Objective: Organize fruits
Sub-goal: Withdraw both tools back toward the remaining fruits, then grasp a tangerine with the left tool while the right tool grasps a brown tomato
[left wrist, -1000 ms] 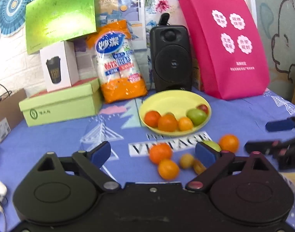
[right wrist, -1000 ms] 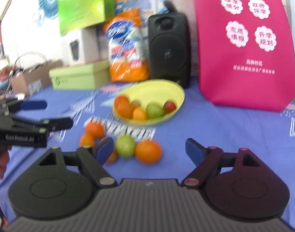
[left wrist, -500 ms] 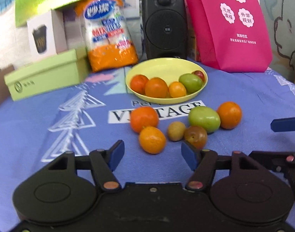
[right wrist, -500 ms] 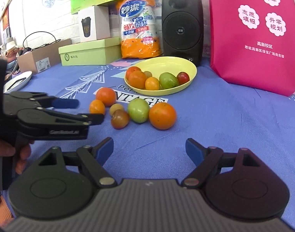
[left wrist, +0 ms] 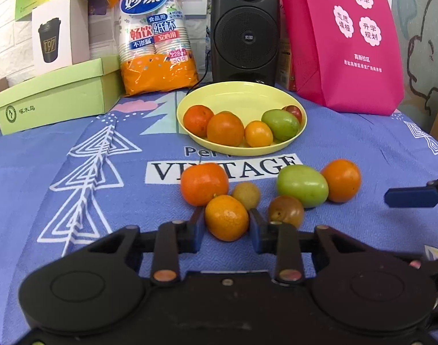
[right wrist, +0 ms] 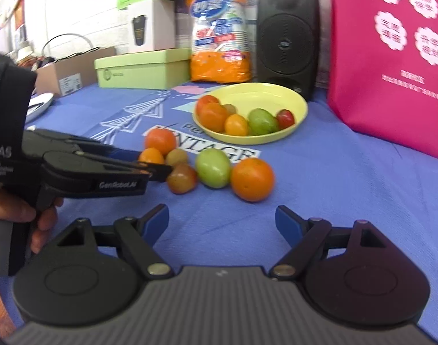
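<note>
A small orange fruit (left wrist: 227, 218) is clamped between the fingers of the left gripper (left wrist: 226, 231) on the blue tablecloth (left wrist: 75, 155).

The fruit is seen at the near edge of a loose cluster, just beside a brownish fruit (left wrist: 286, 211) on its right, with the yellow plate (left wrist: 241, 95) of fruits lying farther back. The right gripper (right wrist: 221, 220) is held spread wide, nothing between its fingers, near a large orange (right wrist: 252, 179).

**Black Handheld Grippers, Blue-Padded Jaws**

The left gripper (left wrist: 227, 225) is matte black with round housings, brass-coloured pivot screws and blue pads; its side reads "GenRobot.AI" and "DAS". The right gripper (right wrist: 221, 220) adds a ribbed grey top. A bare-skinned hand (right wrist: 20, 215) wraps the left grip.
</note>
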